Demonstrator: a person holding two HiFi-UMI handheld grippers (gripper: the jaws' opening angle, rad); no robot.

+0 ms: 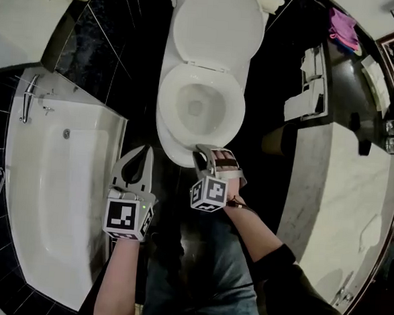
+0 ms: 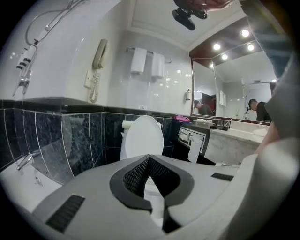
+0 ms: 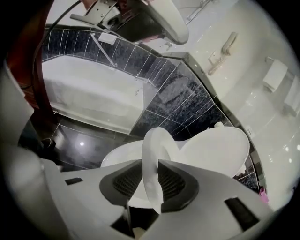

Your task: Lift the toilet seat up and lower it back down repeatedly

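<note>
Clamping the front edge of the toilet seat (image 3: 153, 154), the right gripper (image 1: 206, 154) has both jaws pressed against the white ring, which stands edge-on between the pads. The seat is tilted up off the bowl (image 1: 199, 108), partway between the rim and the upright lid (image 1: 216, 27) behind it. The right forearm (image 1: 256, 228) reaches in from the lower right of the head view, wrist bent so that the gripper points steeply down at the toilet's front. The left gripper (image 1: 143, 158) hangs to the left of the toilet's front, apart from it, over the dark floor (image 1: 171, 185) and near the bathtub (image 1: 61, 177). Its jaws meet tip to tip with nothing between them, and it points forward, only slightly below level. The left forearm (image 1: 118, 276) runs straight up from the bottom edge of the head view.
</note>
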